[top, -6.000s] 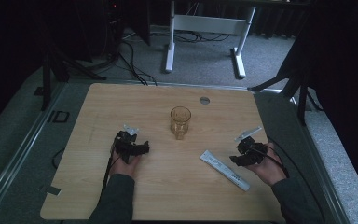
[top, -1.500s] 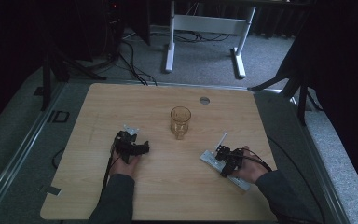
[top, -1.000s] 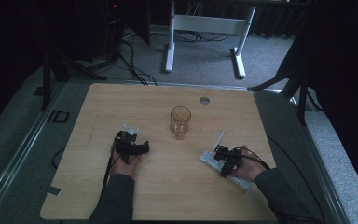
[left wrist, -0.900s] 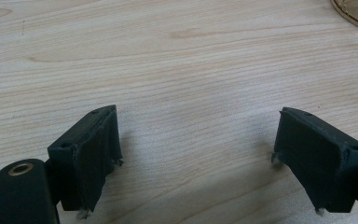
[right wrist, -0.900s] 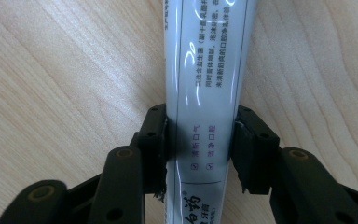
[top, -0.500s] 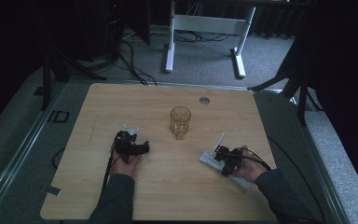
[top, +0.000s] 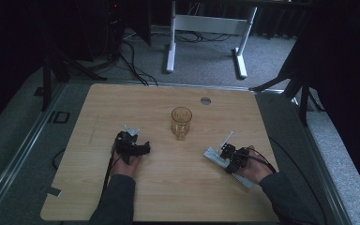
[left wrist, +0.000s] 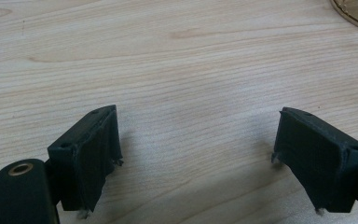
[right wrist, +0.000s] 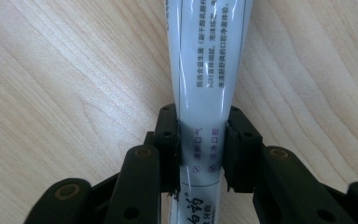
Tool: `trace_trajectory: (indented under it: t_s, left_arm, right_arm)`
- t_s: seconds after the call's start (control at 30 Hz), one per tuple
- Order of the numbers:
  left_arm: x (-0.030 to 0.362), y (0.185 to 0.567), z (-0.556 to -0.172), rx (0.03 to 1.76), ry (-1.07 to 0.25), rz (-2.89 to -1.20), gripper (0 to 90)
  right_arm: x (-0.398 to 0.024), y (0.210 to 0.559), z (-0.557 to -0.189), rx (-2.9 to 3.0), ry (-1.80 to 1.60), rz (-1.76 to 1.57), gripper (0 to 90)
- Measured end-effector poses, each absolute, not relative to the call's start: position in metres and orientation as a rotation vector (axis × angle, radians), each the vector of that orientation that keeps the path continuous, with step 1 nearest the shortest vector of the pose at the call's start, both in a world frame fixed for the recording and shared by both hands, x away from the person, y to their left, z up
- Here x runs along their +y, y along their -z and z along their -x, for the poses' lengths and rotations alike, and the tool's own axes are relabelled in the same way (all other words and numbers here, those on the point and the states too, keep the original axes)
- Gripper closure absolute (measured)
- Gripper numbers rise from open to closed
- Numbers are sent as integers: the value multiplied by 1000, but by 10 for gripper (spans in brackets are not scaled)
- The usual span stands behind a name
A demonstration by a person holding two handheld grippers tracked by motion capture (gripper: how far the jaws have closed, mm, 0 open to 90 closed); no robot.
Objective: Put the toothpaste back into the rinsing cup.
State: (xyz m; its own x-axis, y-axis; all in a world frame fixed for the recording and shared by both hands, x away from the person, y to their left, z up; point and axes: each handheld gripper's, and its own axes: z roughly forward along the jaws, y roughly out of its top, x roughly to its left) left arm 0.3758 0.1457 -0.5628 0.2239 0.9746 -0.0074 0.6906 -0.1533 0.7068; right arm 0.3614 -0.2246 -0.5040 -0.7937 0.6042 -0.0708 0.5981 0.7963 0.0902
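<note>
A white tube with printed text [right wrist: 209, 56] lies flat on the wooden table [top: 159, 197], at the right front [top: 213, 155]. My right gripper [right wrist: 200, 135] has just been closing, and its black pads now press the tube from both sides near its lower end. In the high view my right gripper [top: 226, 153] sits low over the tube's left part. My left gripper [left wrist: 198, 121] rests open on bare wood with nothing between its fingers, and it shows at the table's left [top: 132, 142].
An amber drinking glass [top: 181, 123] stands upright at the table's middle, between the two hands; its base [left wrist: 356, 11] shows at a top corner of the left gripper view. A round grommet [top: 206, 100] sits near the far edge. Cables trail from both grippers.
The right hand came from the table's right side leftward onto the tube. Over the last second it has barely shifted. The left hand has stayed where it was.
</note>
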Motion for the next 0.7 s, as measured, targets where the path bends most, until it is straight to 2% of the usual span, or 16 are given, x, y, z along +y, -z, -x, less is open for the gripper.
trace_trajectory:
  t_s: [0.43, 0.7]
  left_arm:
    - [146, 563, -376, 1530, -625, -1915, 143]
    - [146, 563, -376, 1530, -625, -1915, 143]
  right_arm:
    - [-232, 474, -368, 2818, -304, -1017, 707]
    - [-232, 468, -371, 2793, -357, -1032, 708]
